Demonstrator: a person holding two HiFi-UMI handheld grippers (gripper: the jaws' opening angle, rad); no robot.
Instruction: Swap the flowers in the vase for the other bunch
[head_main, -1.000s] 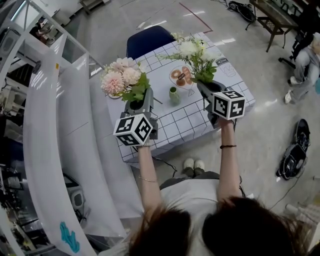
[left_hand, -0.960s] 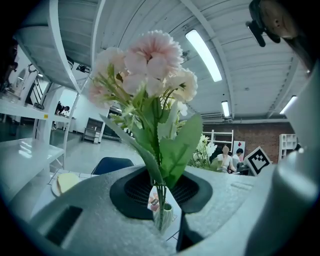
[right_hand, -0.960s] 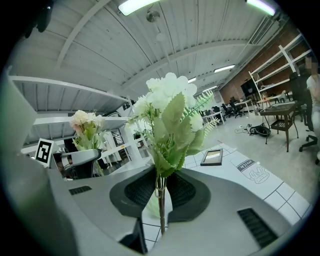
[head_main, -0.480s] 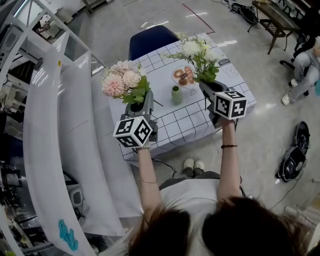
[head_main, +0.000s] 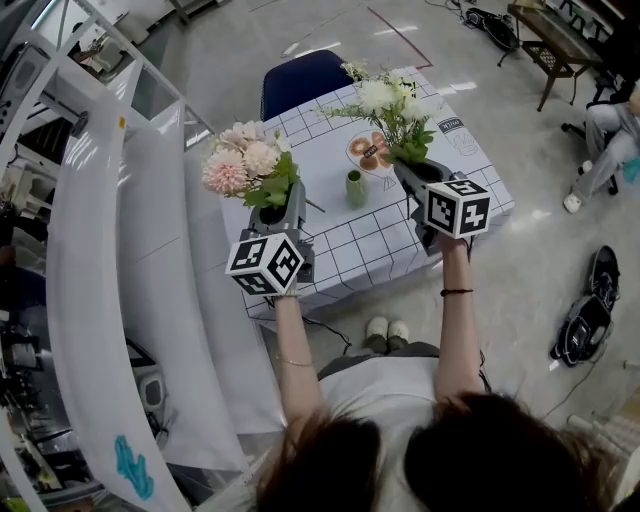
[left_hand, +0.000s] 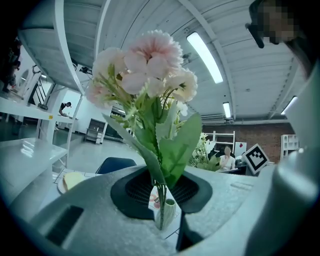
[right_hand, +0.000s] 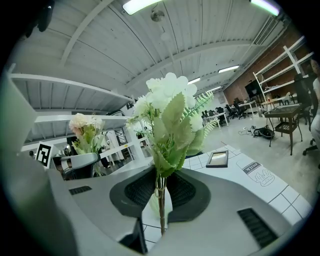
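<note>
Near-zero shift since before: L gripper (left_hand: 161, 212) tight on pink bunch (left_hand: 150, 100), R gripper (right_hand: 161, 210) on white bunch (right_hand: 170, 115).

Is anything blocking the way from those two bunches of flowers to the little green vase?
Nothing visible does. The green vase stands free between the pink bunch and the white bunch, with no stems showing in it; the plate lies beyond it.
</note>
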